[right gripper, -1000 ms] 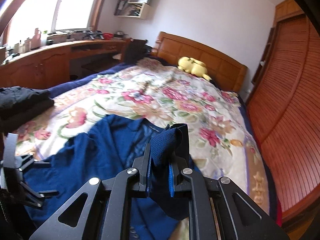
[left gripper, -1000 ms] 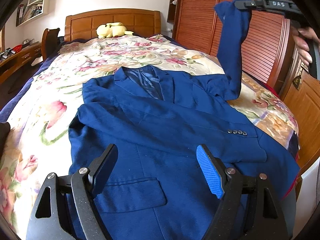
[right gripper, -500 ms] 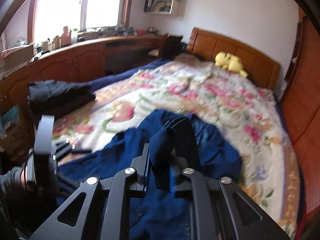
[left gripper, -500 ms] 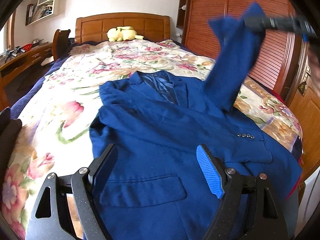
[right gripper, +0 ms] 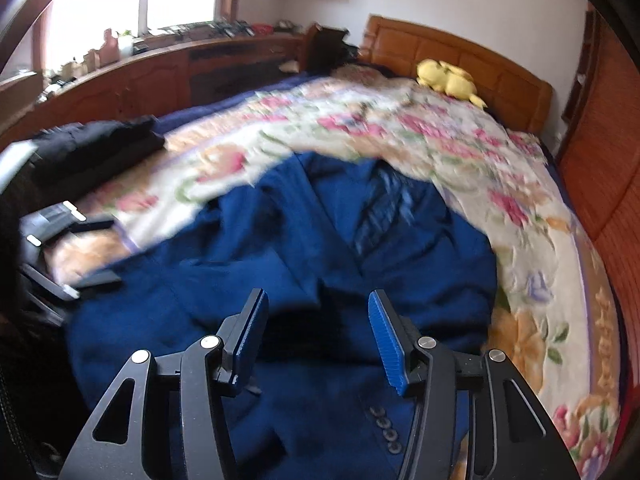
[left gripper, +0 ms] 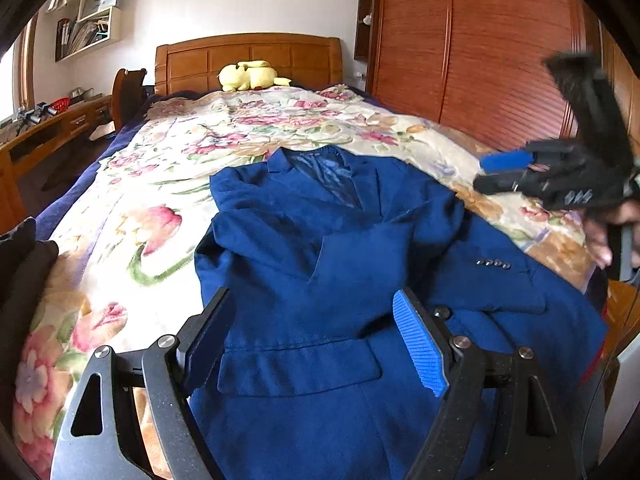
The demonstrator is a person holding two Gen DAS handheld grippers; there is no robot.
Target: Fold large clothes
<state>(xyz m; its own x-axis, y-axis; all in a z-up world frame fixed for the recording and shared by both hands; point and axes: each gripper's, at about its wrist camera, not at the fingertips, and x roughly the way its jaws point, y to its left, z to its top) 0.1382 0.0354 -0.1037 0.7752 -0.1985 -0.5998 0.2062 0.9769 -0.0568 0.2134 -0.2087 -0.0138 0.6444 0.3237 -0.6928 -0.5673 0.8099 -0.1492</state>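
Observation:
A dark blue suit jacket lies face up on the flowered bedspread, collar toward the headboard. One sleeve lies folded across its chest. My left gripper is open and empty just above the jacket's lower front, near the pocket flap. My right gripper is open and empty above the jacket; it also shows blurred at the right of the left wrist view. The other sleeve's cuff buttons sit under the right gripper.
A yellow plush toy rests against the wooden headboard. Dark folded clothes lie at the bed's left edge. A wooden wardrobe stands to the right, and a desk runs under the window on the left.
The right gripper held a sleeve raised high, carried it across the jacket, then opened. The sleeve now lies over the chest. The left gripper stayed open and shifted slightly.

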